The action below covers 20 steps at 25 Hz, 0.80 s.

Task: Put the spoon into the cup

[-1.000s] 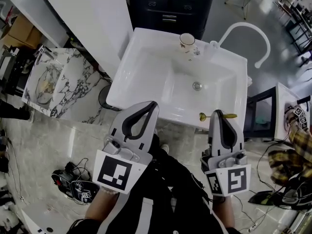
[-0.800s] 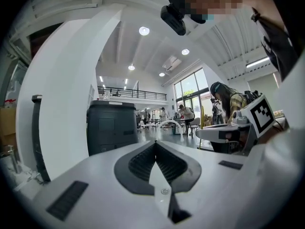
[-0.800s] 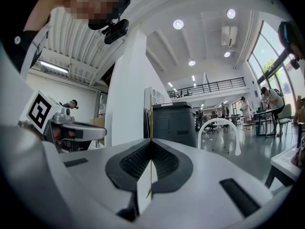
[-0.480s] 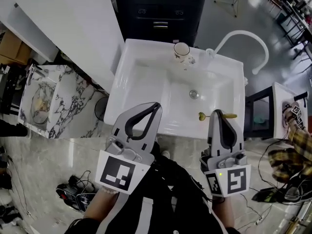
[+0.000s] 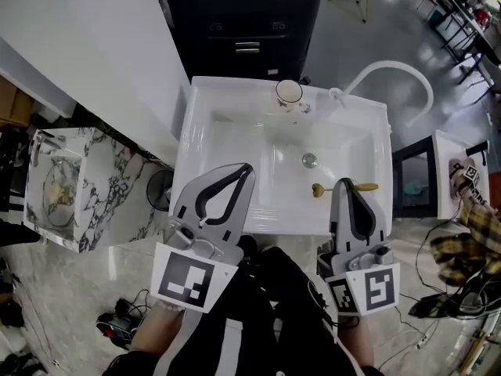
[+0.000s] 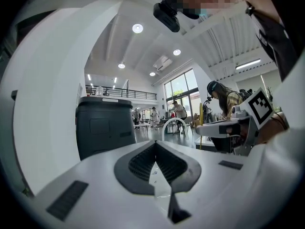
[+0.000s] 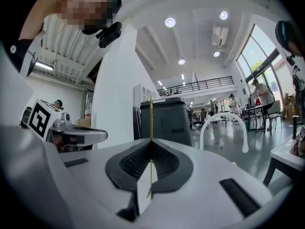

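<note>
A white cup (image 5: pixel 289 92) with a small print stands on the back rim of the white sink (image 5: pixel 188 155), left of the arched white faucet (image 5: pixel 391 73). My right gripper (image 5: pixel 345 182) is shut on a golden spoon (image 5: pixel 365 186), which lies crosswise in the tips above the sink's front right part, bowl to the left. In the right gripper view the spoon (image 7: pixel 151 118) shows edge-on as a thin gold line rising from the closed jaws. My left gripper (image 5: pixel 245 167) is shut and holds nothing, over the sink's front edge. The left gripper view shows its tips (image 6: pixel 156 144) pressed together.
A drain (image 5: pixel 310 160) sits in the middle of the basin. Behind the sink is a dark cabinet (image 5: pixel 243 22). A marble-topped stand (image 5: pixel 59 186) is at the left and a dark side table (image 5: pixel 415 178) at the right. Cables (image 5: pixel 117 327) lie on the floor.
The view has shifted: the sink and cup now sit lower and look smaller. Both grippers keep their places in view, and the spoon stays in the right gripper.
</note>
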Motion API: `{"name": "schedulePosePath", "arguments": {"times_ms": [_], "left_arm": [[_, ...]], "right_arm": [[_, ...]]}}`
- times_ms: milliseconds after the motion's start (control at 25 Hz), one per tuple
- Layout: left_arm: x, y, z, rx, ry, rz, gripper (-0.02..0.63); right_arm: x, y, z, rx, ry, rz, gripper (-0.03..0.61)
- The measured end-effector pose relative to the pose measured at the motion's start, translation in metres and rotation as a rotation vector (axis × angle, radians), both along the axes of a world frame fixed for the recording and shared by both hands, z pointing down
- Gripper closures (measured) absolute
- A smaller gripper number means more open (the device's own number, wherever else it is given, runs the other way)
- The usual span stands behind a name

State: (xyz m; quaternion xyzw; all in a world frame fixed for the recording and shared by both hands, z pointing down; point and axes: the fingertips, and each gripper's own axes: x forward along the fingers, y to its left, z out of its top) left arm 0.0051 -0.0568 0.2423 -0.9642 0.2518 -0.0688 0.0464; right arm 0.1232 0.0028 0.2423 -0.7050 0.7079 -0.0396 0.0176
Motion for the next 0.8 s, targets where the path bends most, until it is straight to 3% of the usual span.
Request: {"name": "schedulePosePath", "arguments": {"times_ms": [240,800], "left_arm": [[0.002,-0.013,-0.001,-0.057,0.051,-0.026,0.614],[0.009,-0.030,0.008,-0.081,0.064,-0.095,0.614]], "right_arm": [[-0.002,-0.017,0.001,-0.011,0.026,-0.025,0.575],[0.013,-0.042,0.005,-0.033,0.018,-0.091,0.575]]}}
